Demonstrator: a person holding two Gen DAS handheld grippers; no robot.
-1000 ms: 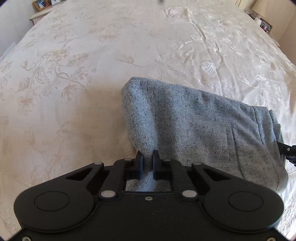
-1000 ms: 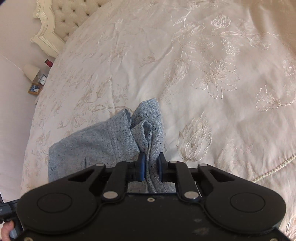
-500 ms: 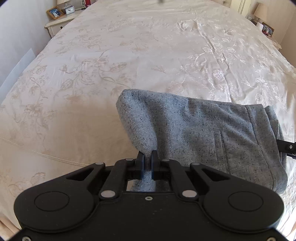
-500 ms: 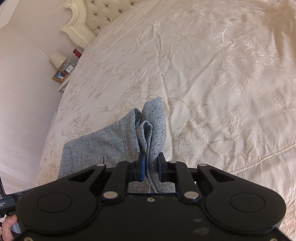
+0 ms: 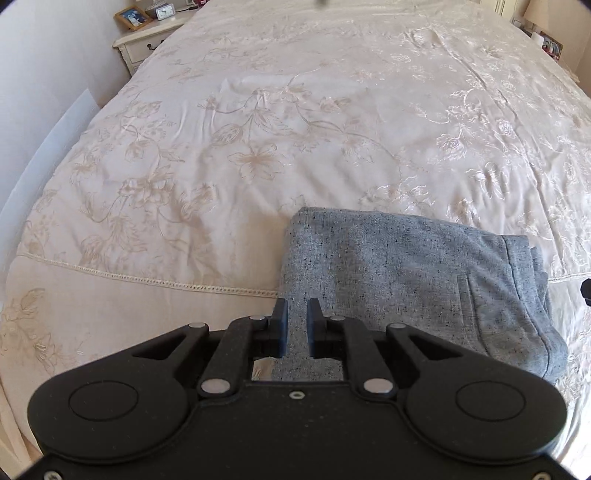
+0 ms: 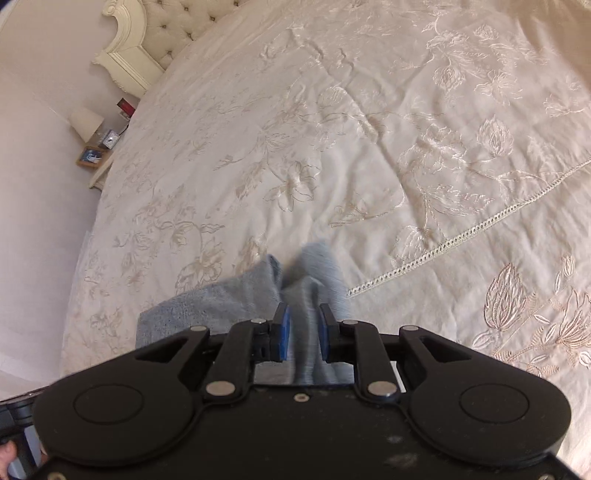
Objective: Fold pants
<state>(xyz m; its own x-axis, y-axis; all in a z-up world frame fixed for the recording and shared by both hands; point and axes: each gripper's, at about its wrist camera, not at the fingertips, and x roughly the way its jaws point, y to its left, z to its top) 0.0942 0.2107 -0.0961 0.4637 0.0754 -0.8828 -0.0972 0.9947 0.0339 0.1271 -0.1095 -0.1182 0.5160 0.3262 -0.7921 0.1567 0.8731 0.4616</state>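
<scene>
The grey speckled pants lie folded on the cream bedspread near its lace seam. My left gripper has its jaws slightly parted around the pants' near left edge, with cloth still between them. In the right wrist view the pants look bunched and blurred. My right gripper has its blue-padded jaws parted, with the waistband end of the cloth lying between them.
A nightstand with a picture frame and clock stands at the bed's far left. A tufted headboard and a lamp show in the right wrist view. The lace seam crosses the bedspread.
Both grippers pulled back toward the foot of the bed with the pants. Both pairs of jaws, shut on the cloth before, have now parted a little.
</scene>
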